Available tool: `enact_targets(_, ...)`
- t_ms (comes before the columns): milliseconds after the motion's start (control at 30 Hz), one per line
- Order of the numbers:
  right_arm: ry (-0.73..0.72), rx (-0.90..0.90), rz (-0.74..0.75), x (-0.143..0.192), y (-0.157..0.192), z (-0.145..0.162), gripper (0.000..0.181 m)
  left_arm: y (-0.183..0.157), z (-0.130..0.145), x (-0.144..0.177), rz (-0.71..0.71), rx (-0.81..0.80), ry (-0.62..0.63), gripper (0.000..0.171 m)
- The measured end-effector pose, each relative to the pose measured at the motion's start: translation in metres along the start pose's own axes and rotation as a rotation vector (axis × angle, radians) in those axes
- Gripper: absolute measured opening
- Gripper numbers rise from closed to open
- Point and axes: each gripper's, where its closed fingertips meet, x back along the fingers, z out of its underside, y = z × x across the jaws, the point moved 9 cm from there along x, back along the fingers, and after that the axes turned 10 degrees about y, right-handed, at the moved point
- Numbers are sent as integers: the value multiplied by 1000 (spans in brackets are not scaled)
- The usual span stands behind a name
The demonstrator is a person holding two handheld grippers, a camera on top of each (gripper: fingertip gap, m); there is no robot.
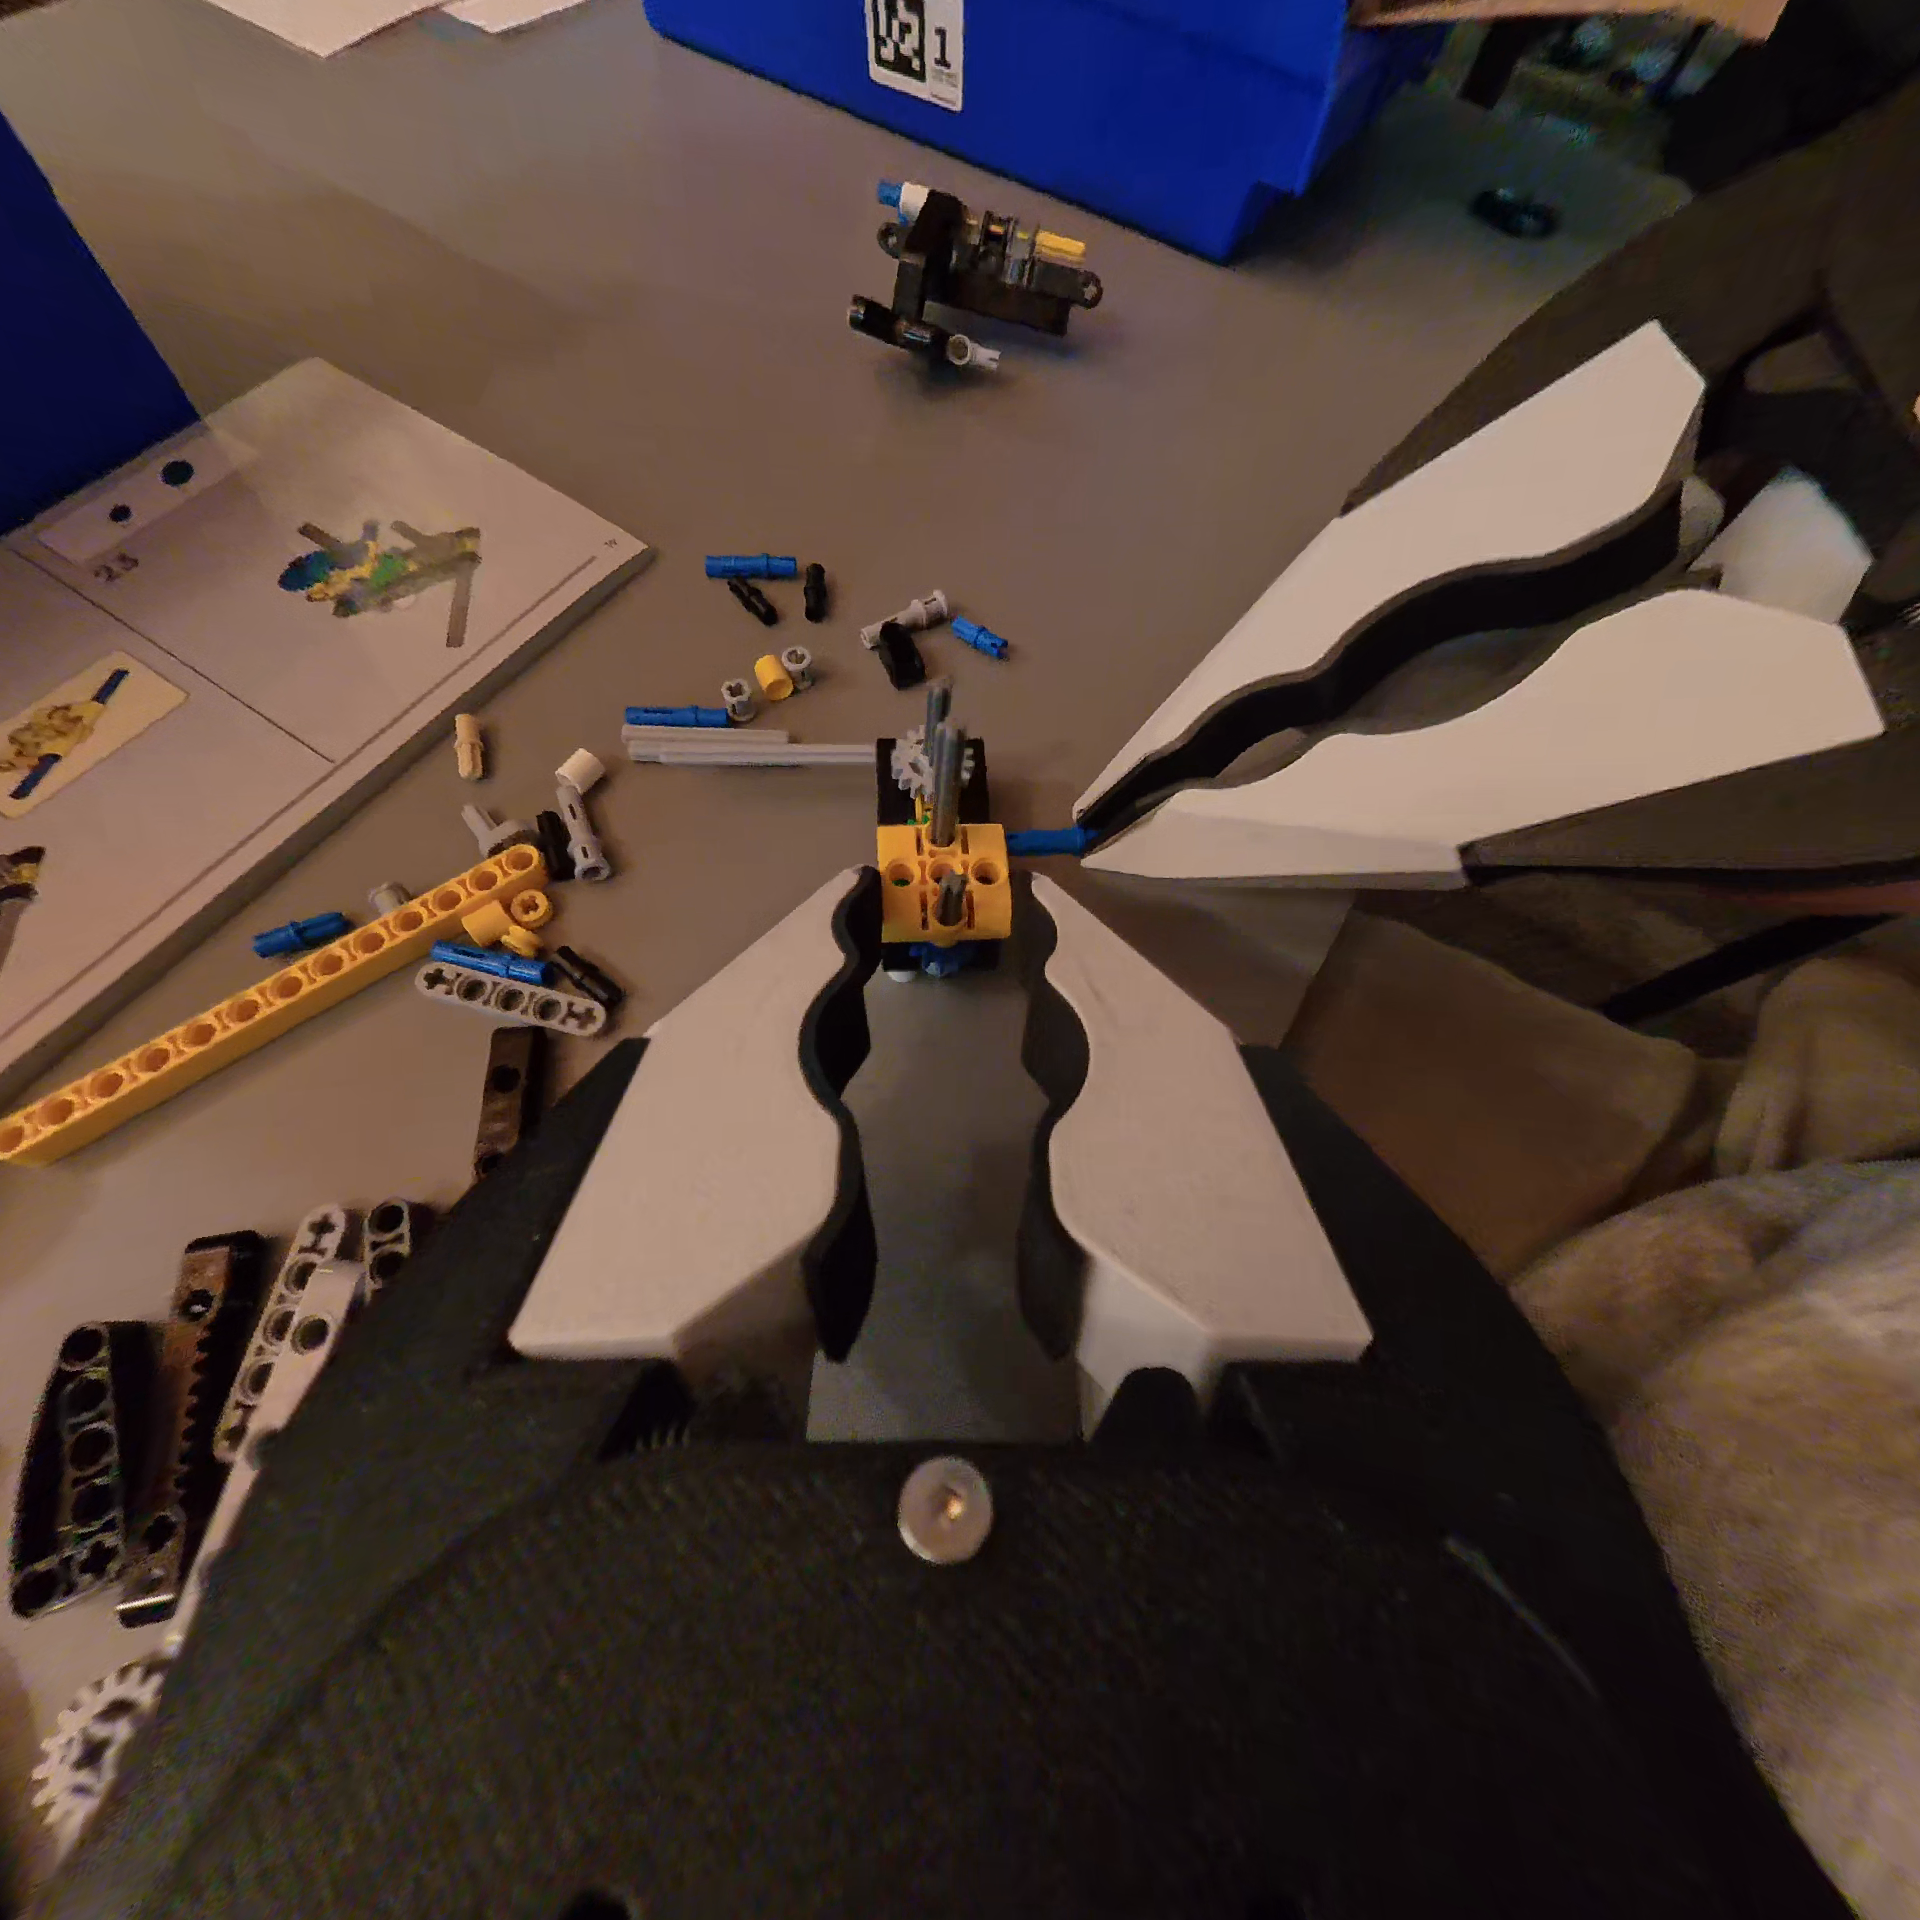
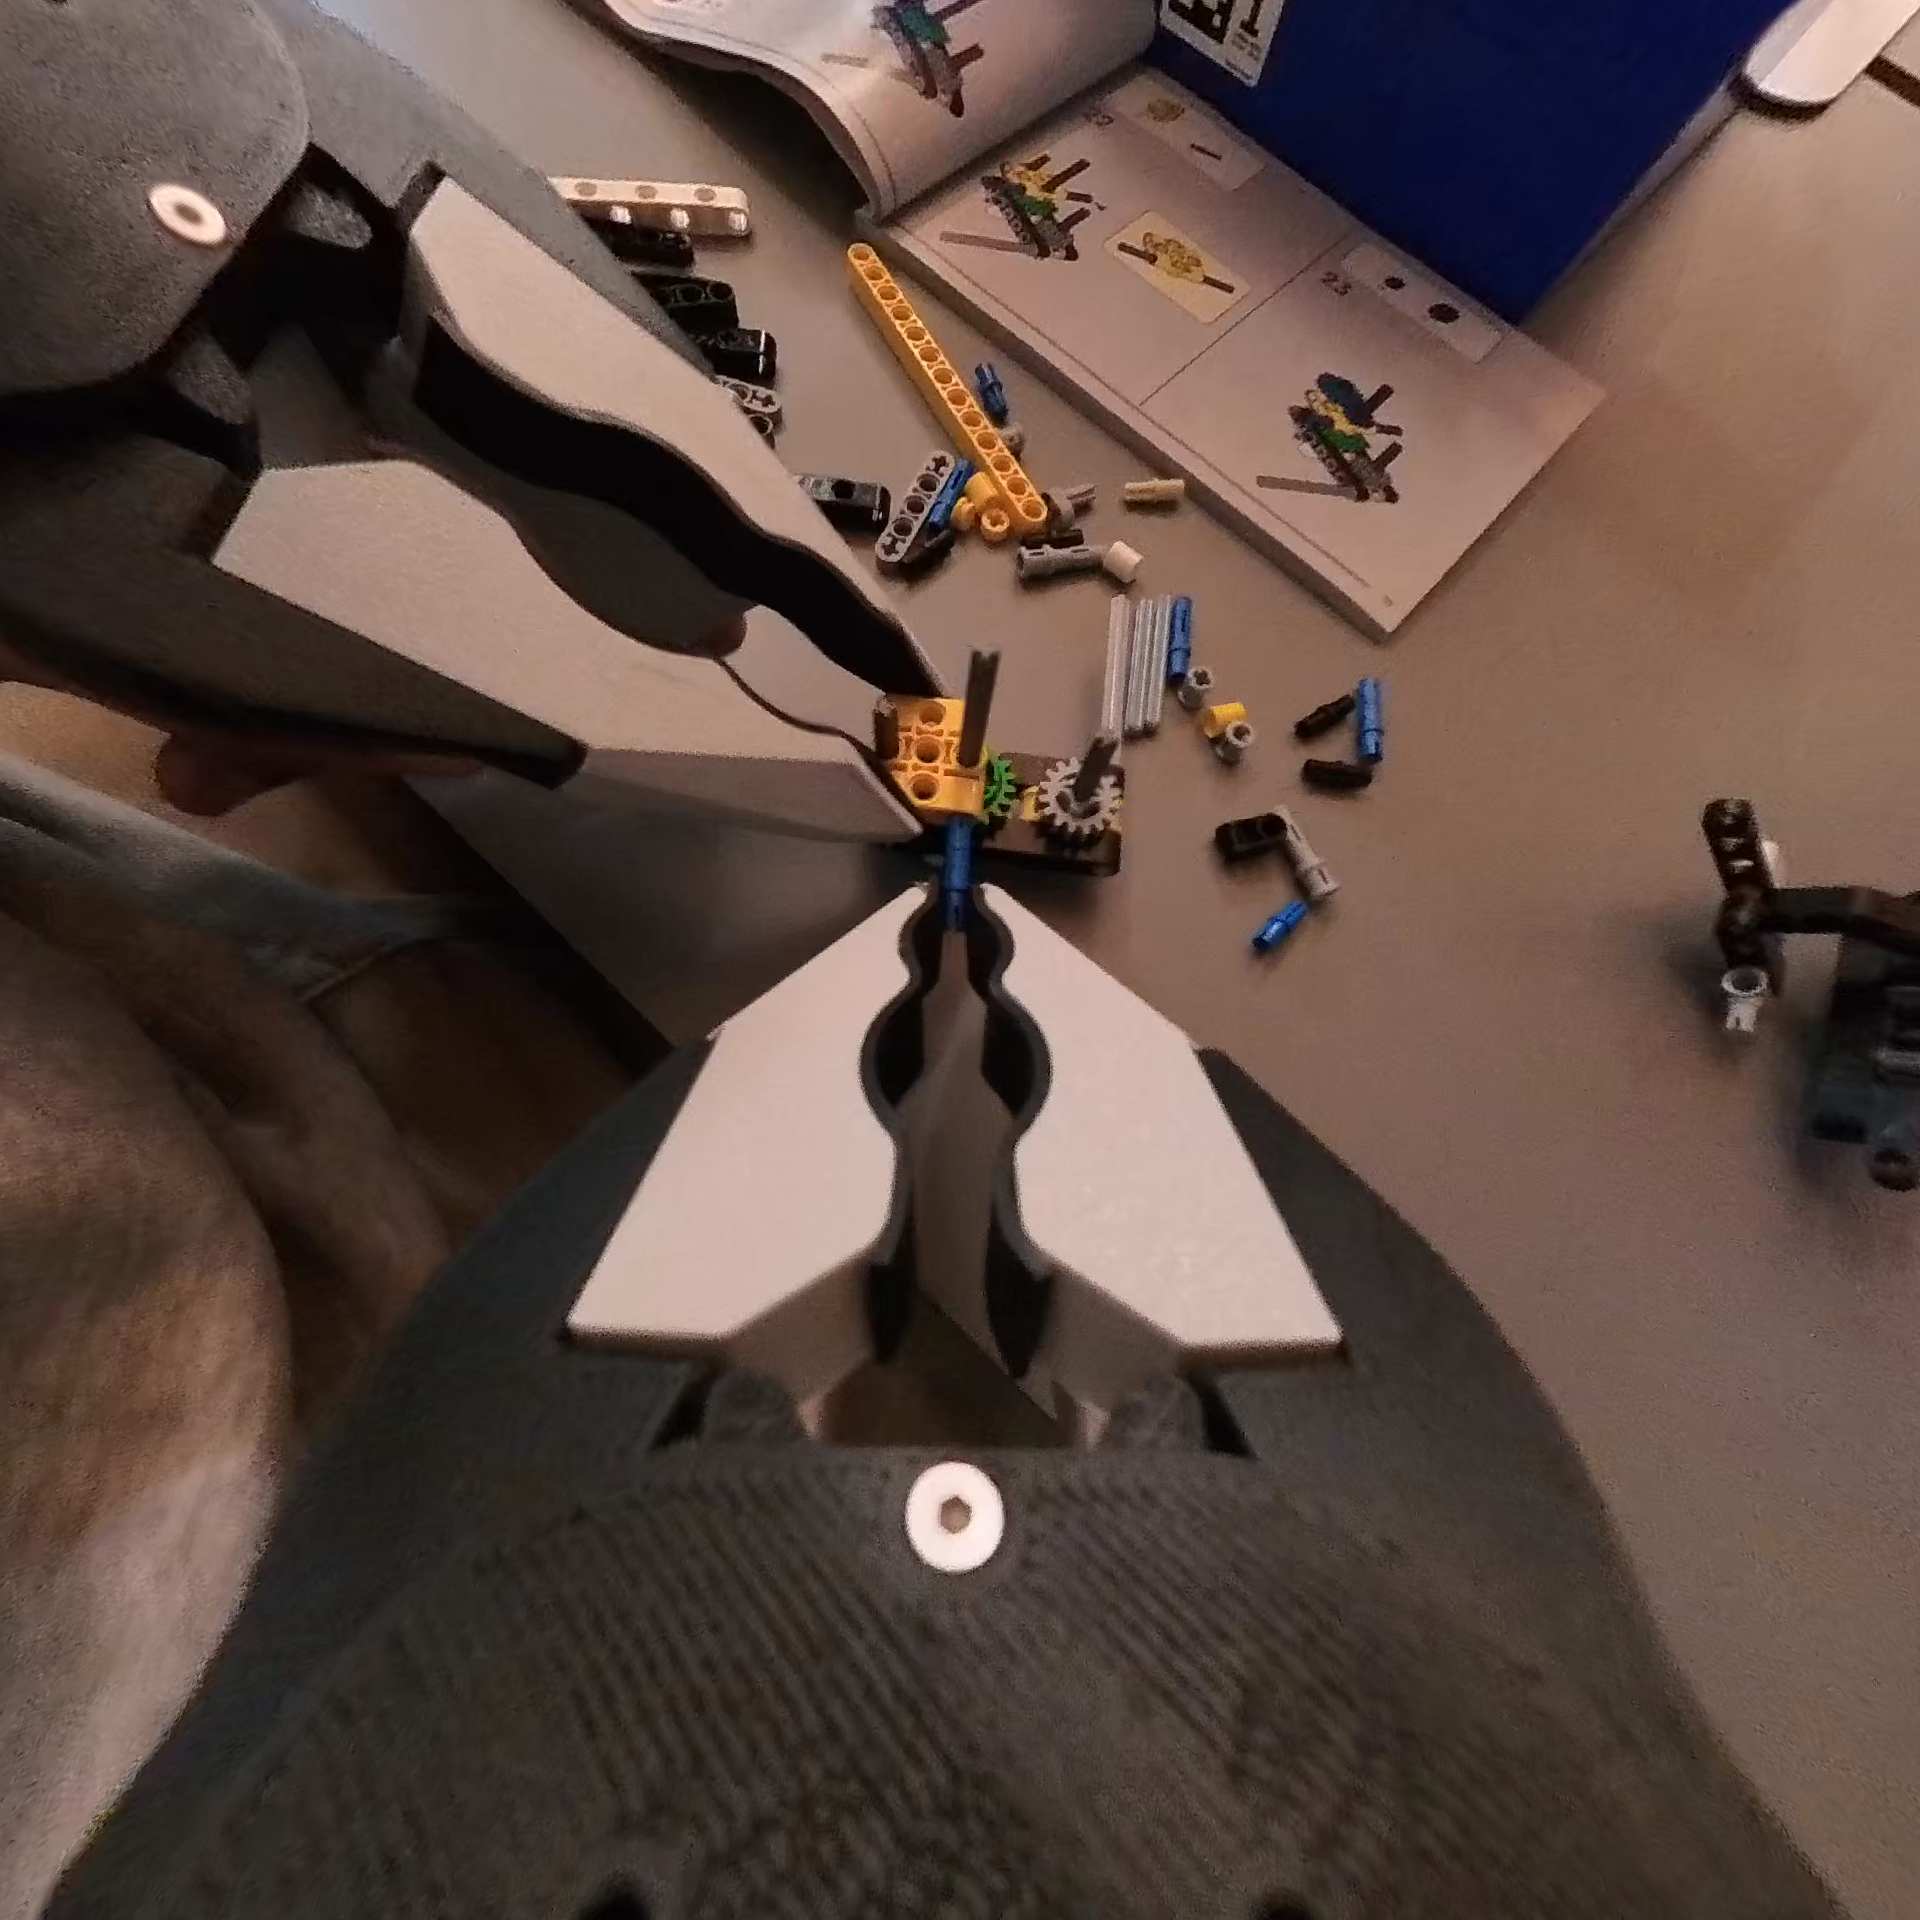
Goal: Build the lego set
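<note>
A small assembly has a yellow holed block (image 1: 940, 868), dark grey axles, a grey gear (image 2: 1075, 795) and a green gear (image 2: 1000, 790) on a black base. My left gripper (image 1: 948, 896) is shut on the yellow block and holds it at the grey table. It also shows in the right wrist view (image 2: 914, 753), coming in from the upper left. My right gripper (image 2: 961, 904) is shut on a blue pin (image 2: 958, 852) whose far end is at the block's side. In the left wrist view the right gripper (image 1: 1083, 844) comes in from the right with the pin (image 1: 1044, 840).
An open instruction booklet (image 1: 312, 644) lies at the left. A long yellow beam (image 1: 270, 997), grey axles (image 1: 727, 746), loose pins and black and grey beams (image 1: 156, 1403) lie scattered. A second black sub-assembly (image 1: 971, 270) stands before a blue bin (image 1: 1091, 114). The grippers are tip to tip, or close to it.
</note>
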Motion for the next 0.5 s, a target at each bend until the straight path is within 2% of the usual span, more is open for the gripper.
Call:
enact_targets(133,13,35,7,-1,0,-1,3,0,-1,0,-12,-19,14,24)
enact_targets(500,-18,-25,-121,-2,-10,0,2,4,-5,1,27,-27,69,24)
